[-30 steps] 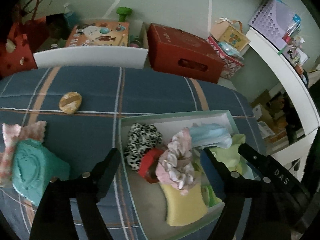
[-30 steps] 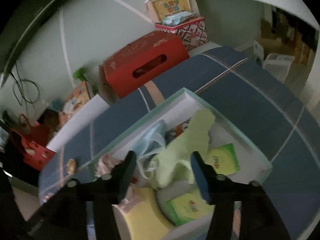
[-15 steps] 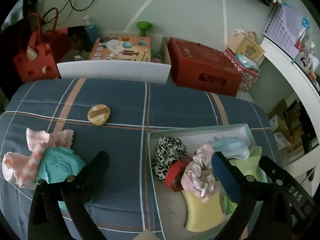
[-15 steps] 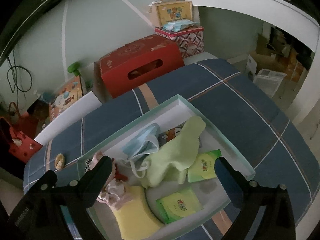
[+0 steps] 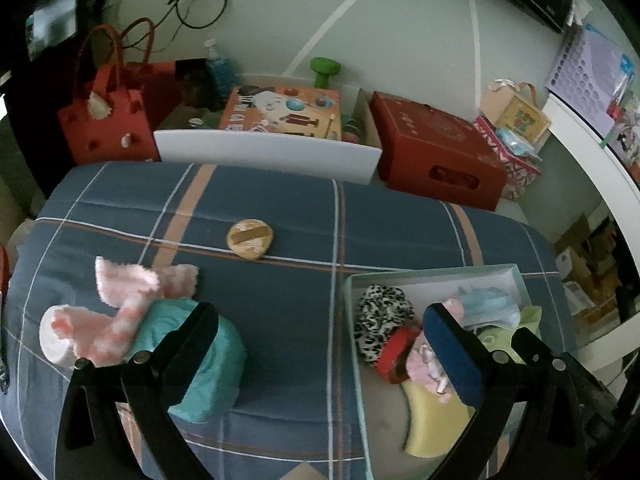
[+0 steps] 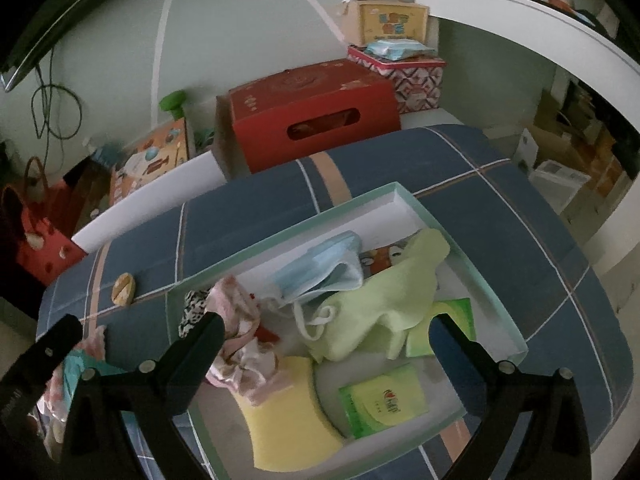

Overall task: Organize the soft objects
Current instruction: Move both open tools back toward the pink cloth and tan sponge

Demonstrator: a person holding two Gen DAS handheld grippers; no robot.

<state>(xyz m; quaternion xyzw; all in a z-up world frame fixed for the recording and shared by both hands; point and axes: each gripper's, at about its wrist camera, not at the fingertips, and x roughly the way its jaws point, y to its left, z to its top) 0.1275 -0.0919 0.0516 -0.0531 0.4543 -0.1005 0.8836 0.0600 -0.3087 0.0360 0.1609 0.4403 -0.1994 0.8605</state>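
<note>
At lower centre, both the left gripper (image 5: 320,352) and right gripper (image 6: 324,360) stand wide and empty above the shallow pale-green box (image 6: 496,292), free for the teal foam block (image 5: 208,376).

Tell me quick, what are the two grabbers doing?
Left gripper: open, jaws have just been opening, nothing between them.
Right gripper: open, jaws have just been opening, holding nothing.

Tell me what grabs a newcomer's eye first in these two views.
The pale green box on the blue plaid bedspread, heaped with soft things: a light green cloth, a blue face mask, a yellow sponge and a leopard-print scrunchie. Left of it on the bedspread lie a pink fuzzy sock over a teal pouch, with a big red carton beyond the bed.
</note>
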